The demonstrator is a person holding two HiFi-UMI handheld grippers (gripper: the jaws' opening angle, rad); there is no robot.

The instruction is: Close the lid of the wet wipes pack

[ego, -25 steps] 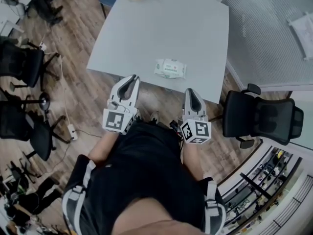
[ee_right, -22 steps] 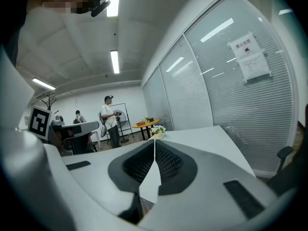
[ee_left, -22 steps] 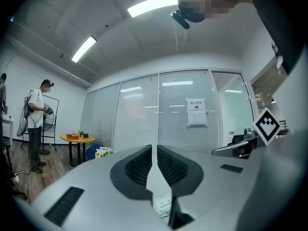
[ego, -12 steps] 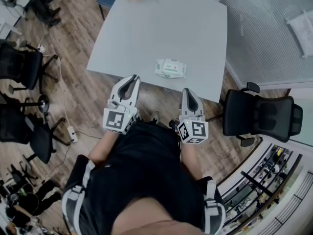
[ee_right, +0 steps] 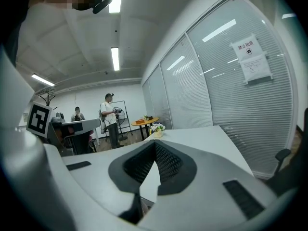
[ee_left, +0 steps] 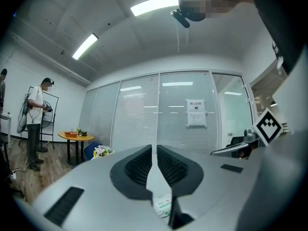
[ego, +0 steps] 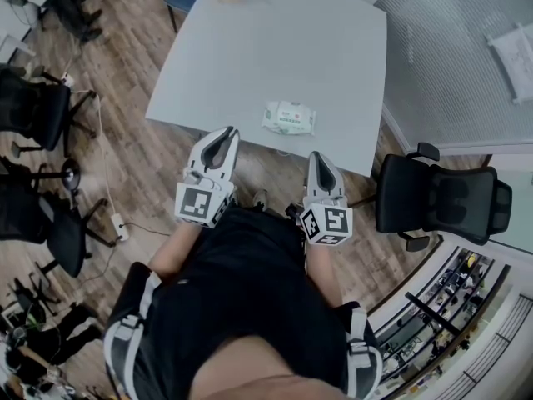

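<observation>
The wet wipes pack (ego: pixel 289 117) lies flat near the near edge of the table (ego: pixel 250 57), its long axis running left to right across the head view. The left hand-held gripper (ego: pixel 222 133) and the right hand-held gripper (ego: pixel 319 157) hover short of that edge, jaws together and empty.

The right gripper (ee_right: pixel 155 146) is sitting lower centre, jaws pressing together on nothing. Behind it the white bench (ee_right: pixel 207 134) is stretching away, a flower pot (ee_right: pixel 157 130) standing at its far end, a person (ee_right: pixel 109 119) standing centre left.
</observation>
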